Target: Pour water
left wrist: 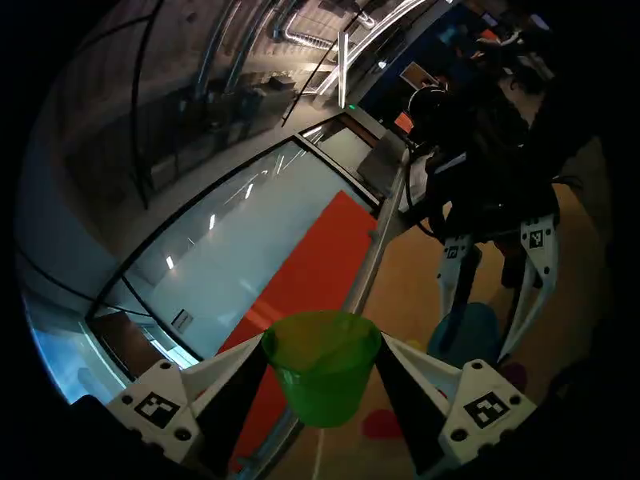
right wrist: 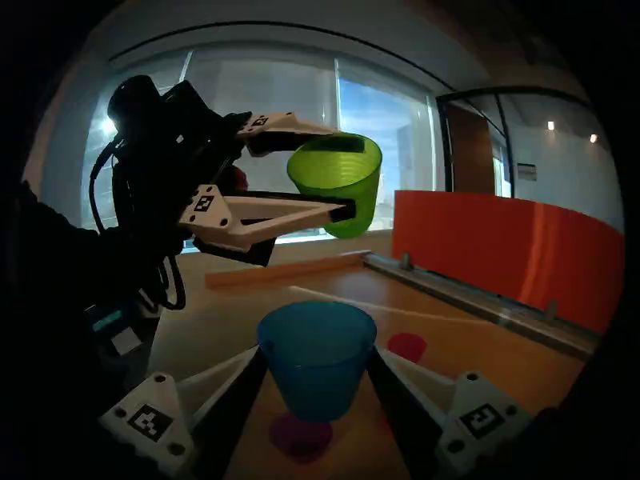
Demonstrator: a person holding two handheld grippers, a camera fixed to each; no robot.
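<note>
We find the left gripper (left wrist: pixel 322 346) clamped on a translucent green plastic cup (left wrist: pixel 324 384), held high and tilted over the wooden table (right wrist: pixel 464 340). The right gripper (right wrist: pixel 316 354) clasps a translucent blue plastic cup (right wrist: pixel 318 376). We cannot tell whether it rests on the table or whether either cup holds water.

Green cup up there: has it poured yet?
Grasping looks done: the left hand-held gripper holds the green cup raised, and the right hand-held gripper holds the blue cup low by the table. In hand: lining up. The green cup is barely tilted, so the pour itself seems left.
</note>
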